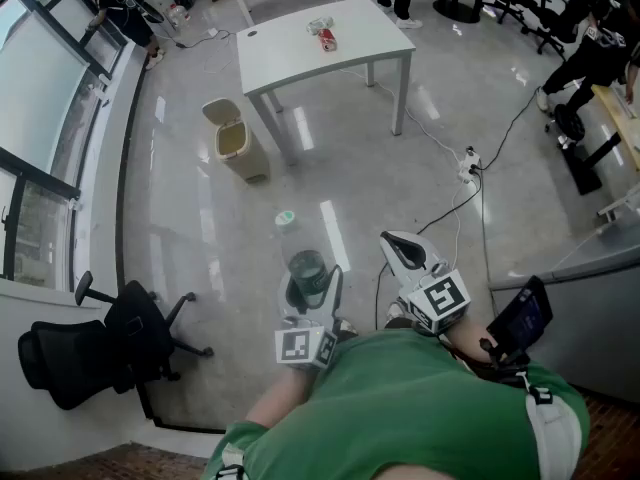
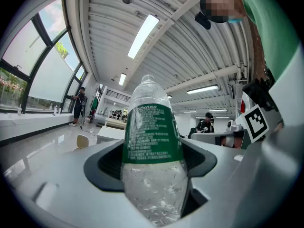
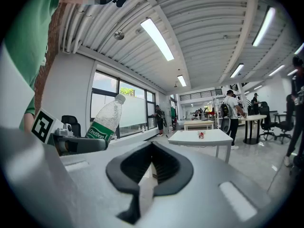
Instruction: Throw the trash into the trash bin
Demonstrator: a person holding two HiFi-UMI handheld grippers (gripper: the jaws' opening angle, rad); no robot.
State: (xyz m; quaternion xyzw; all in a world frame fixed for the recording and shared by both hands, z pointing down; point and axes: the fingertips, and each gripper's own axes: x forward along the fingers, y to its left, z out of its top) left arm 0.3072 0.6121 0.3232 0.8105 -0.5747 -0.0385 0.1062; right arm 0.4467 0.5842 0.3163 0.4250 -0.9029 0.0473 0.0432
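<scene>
My left gripper (image 1: 308, 290) is shut on a clear plastic bottle (image 1: 306, 268) with a green label, its cap pointing away from me over the floor. In the left gripper view the bottle (image 2: 151, 137) stands upright between the dark pads (image 2: 107, 167). To its right, my right gripper (image 1: 405, 253) is shut with nothing in it; its pads (image 3: 168, 167) meet at the tips. A beige trash bin (image 1: 235, 143) with its lid up stands on the floor ahead, left of a white table (image 1: 300, 53). More trash (image 1: 322, 34) lies on that table.
A black office chair (image 1: 100, 343) stands at the left by the window wall. A power strip with cables (image 1: 468, 168) lies on the floor to the right. People stand at the far desks, and a dark device (image 1: 520, 318) sits near my right arm.
</scene>
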